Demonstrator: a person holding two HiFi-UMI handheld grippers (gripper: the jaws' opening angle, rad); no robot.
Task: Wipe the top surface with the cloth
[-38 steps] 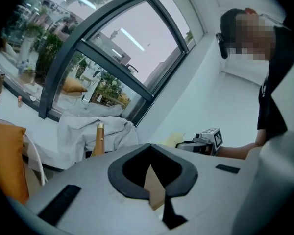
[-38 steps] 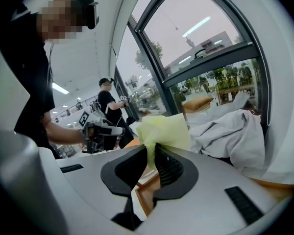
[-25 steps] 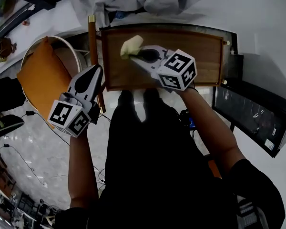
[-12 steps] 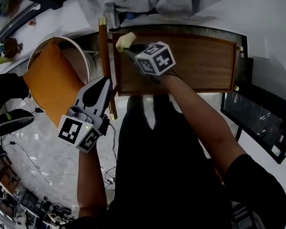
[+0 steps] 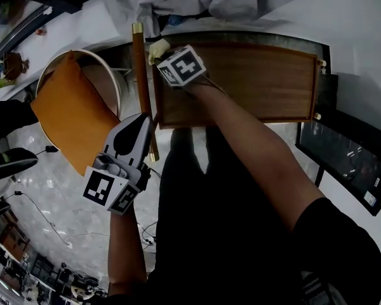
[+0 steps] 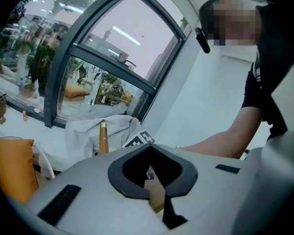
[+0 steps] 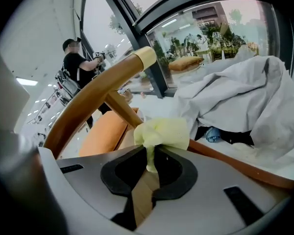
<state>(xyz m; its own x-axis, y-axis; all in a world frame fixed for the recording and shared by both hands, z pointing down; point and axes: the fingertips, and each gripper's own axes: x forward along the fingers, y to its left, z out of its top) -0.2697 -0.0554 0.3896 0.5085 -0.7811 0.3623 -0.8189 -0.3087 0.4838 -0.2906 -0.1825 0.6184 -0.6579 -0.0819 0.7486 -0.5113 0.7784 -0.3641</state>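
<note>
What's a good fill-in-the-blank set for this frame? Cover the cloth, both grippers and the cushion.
1. The right gripper is shut on a crumpled pale ____ cloth.
2. In the head view, that cloth sits at the far ____ corner of the brown wooden tabletop.
3. The left gripper, jaws together, holds ____.
4. The square cushion on the round chair is ____.
Missing words: yellow; left; nothing; orange.

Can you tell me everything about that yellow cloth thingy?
The cloth is pale yellow, soft and crumpled into a small bunch. A thin pinched strip of it runs down between the shut jaws of the right hand-held gripper. It is at the far left corner of the brown wooden top, beside a wooden post.
</note>
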